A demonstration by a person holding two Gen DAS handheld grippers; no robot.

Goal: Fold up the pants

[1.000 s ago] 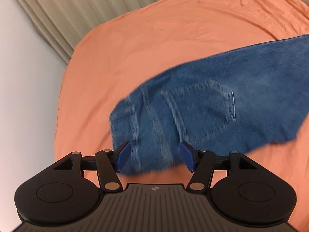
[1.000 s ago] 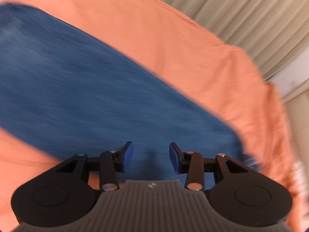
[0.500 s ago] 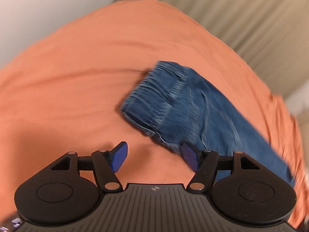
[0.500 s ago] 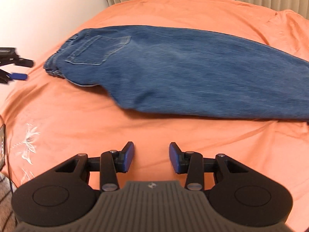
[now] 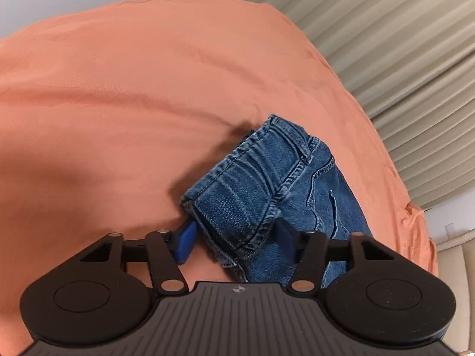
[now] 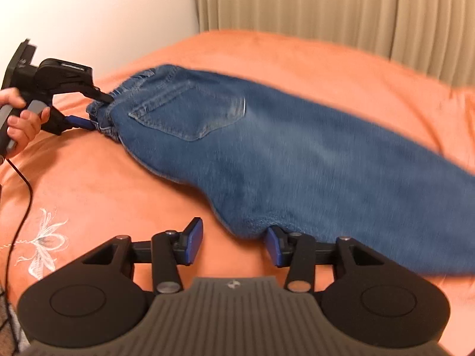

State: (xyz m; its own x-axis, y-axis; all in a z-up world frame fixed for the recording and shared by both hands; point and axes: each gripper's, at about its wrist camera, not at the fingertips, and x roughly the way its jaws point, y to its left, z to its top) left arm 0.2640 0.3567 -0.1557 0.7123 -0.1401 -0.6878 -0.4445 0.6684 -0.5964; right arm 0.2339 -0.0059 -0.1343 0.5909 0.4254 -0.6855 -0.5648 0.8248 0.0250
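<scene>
Blue jeans [image 6: 282,154] lie folded lengthwise on an orange bedsheet [image 6: 118,195], back pocket up, legs running off to the right. My left gripper [image 5: 234,238] is open with its jaws around the waistband corner [image 5: 237,207]; it also shows in the right wrist view [image 6: 95,111] at the waistband. My right gripper [image 6: 234,244] is open and empty at the near edge of the jeans by the crotch curve, its right fingertip [image 6: 274,247] touching the denim edge.
Beige curtains [image 6: 341,9] hang behind the bed and a white wall [image 6: 104,14] stands at the left. A black cable [image 6: 20,207] trails over the embroidered flower [image 6: 44,243] at the bed's left edge.
My left gripper has moved in on the waistband, which now sits between its open jaws. My right gripper has moved closer to the jeans' near edge.
</scene>
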